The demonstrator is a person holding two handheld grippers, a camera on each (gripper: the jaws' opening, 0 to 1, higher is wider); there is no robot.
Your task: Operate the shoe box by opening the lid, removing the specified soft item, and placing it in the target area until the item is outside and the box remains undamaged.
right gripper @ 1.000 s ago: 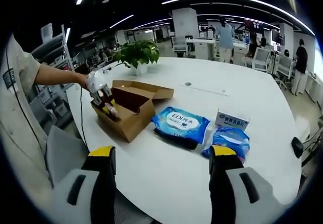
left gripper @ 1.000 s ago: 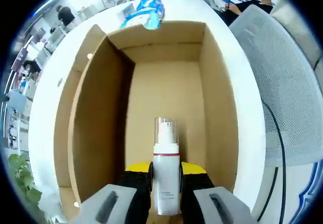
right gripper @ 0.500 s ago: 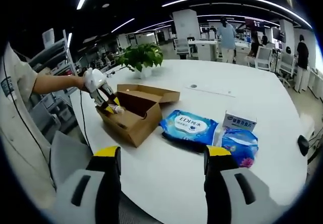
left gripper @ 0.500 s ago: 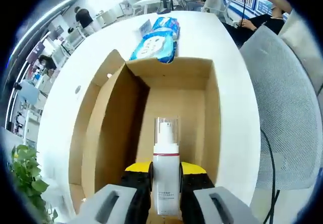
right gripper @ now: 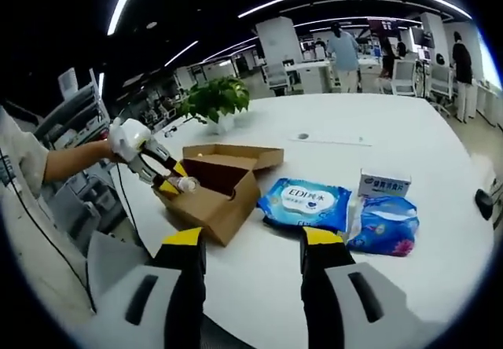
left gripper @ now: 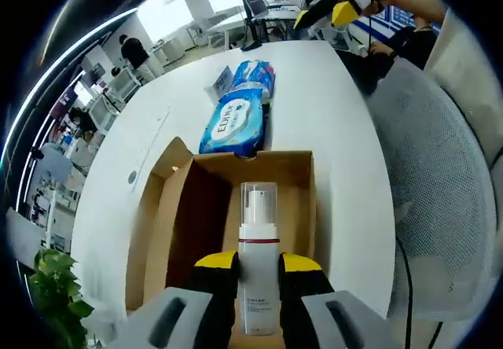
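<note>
Left tongs [left gripper: 259, 274] clamped on a pump bottle [left gripper: 258, 262], held upright above the open box [left gripper: 302, 207], which sits near the surface [left gripper: 346, 129] edge closest to the person. Bottle looks rigid, smooth plastic, light, probably slippery; grip sits on the lower body, which seems right. Right tongs [right gripper: 250, 247] apart, holding nothing. Wipes pack [right gripper: 305, 203] just beside the box looks soft and squashy; best pinched mid-body.
</note>
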